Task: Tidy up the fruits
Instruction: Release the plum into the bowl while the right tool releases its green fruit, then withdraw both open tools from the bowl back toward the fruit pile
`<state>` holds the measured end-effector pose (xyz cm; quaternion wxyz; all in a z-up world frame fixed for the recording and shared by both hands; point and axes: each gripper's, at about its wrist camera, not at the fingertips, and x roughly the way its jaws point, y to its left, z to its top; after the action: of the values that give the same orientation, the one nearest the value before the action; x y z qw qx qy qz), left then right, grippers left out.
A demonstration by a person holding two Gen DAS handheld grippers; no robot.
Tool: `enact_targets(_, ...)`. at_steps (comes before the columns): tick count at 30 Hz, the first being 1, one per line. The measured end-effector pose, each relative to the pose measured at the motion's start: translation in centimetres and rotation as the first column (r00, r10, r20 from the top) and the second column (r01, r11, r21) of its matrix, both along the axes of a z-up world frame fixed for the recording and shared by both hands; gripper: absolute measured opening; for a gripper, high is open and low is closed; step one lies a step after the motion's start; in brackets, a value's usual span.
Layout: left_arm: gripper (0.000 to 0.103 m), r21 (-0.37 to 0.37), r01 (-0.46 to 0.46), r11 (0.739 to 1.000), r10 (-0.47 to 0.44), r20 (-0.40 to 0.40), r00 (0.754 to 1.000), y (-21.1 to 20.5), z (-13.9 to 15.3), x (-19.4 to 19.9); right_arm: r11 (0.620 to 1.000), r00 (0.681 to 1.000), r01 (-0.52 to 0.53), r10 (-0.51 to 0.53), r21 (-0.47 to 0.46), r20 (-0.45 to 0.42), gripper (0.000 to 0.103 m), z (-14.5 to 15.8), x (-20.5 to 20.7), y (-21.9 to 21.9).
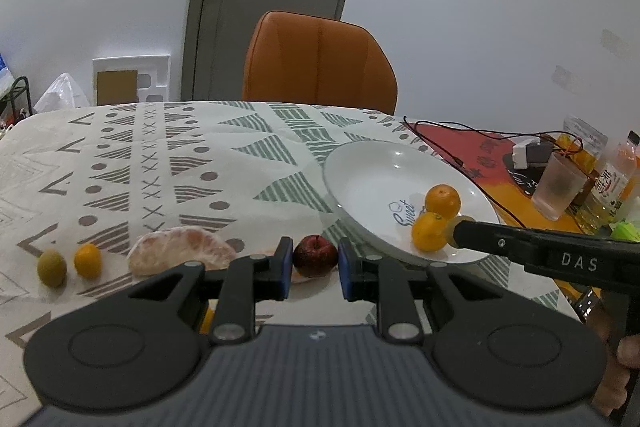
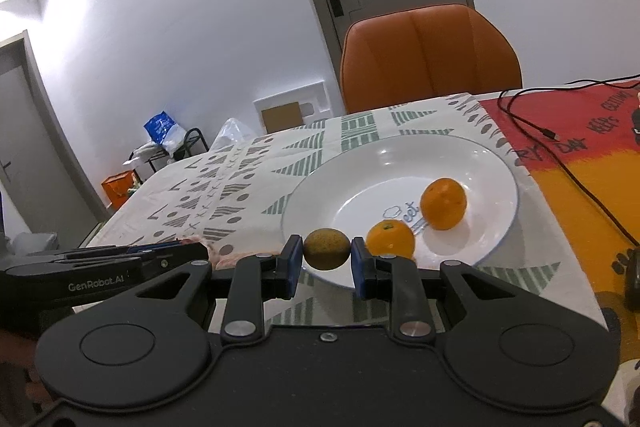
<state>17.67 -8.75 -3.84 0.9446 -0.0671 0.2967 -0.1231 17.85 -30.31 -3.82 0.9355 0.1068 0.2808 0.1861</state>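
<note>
Right gripper [image 2: 326, 259]: jaws closed on a greenish-brown fruit [image 2: 326, 249], held between the blue pads over the near rim of the plate [image 2: 400, 163].
Left gripper [image 1: 314, 265]: jaws parted at a middling width on either side of a dark red apple [image 1: 316, 254]; from this view I cannot tell whether the pads touch it.
Plate: white, with blue script, toward the right side of the table [image 1: 160, 163]; its right edge lies beside a red and orange mat [image 2: 580, 167].
Fruit in the plate: two oranges, a larger one [image 2: 443, 203] deeper in and a smaller one [image 2: 390, 239] near the front rim, close together.
Held fruit from the left view: only its end [image 1: 456, 227] shows past the right gripper's tip, just beside the smaller orange.
Fruit left on the cloth: a peeled pomelo segment [image 1: 182, 253] just left of the apple, then a small orange [image 1: 87, 259], then a green fruit [image 1: 51, 267], in a row along the near edge toward the left.
Far right of the table: a frosted cup [image 1: 558, 187] and bottles [image 1: 612, 183], with a black cable [image 2: 560, 155] across the mat.
Beyond the far edge: an orange chair [image 1: 320, 63].
</note>
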Motion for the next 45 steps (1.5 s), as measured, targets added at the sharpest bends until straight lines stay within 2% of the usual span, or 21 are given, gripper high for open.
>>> enact_targets(11, 0.022, 0.016, 0.018, 1.0, -0.018, 0.009, 1.0, -1.5, 0.2, 0.9, 0.999, 1.0, 0.005, -0.004, 0.036, -0.012, 0.026, -0.7, 1.1, -0.9)
enact_targets(14, 0.022, 0.018, 0.022, 1.0, -0.022, 0.008, 1.0, -1.8, 0.2, 1.1, 0.999, 1.0, 0.005, -0.004, 0.041, -0.01, 0.04, -0.9, 1.2, -0.9)
enact_targets(15, 0.022, 0.018, 0.024, 1.0, -0.024, 0.008, 1.0, -1.9, 0.2, 1.1, 0.999, 1.0, 0.007, -0.007, 0.038, -0.01, 0.042, -0.9, 1.2, -1.0)
enact_targets(28, 0.022, 0.031, 0.078, 0.996, -0.079, 0.02, 0.997, -3.9, 0.6, 2.2, 0.998, 0.998, 0.06, -0.059, 0.033, -0.033, 0.042, -1.3, -0.5, -3.4)
enact_targets(39, 0.022, 0.059, 0.113, 0.992, -0.116, 0.066, 0.991, -6.1, 1.9, 3.8, 0.994, 0.995, 0.097, -0.097, 0.042, -0.022, 0.045, -0.8, -1.0, -4.7)
enact_targets(41, 0.026, 0.07, 0.104, 0.992, -0.11, 0.081, 0.991, -6.3, 2.2, 3.8, 0.995, 0.995, 0.095, -0.095, 0.042, -0.021, 0.045, -0.7, -1.0, -4.6)
enact_targets(45, 0.039, 0.07, 0.075, 0.995, -0.079, 0.059, 0.995, -5.7, 2.2, 3.9, 0.995, 0.996, 0.088, -0.088, 0.042, -0.016, 0.048, -0.6, -1.2, -4.5)
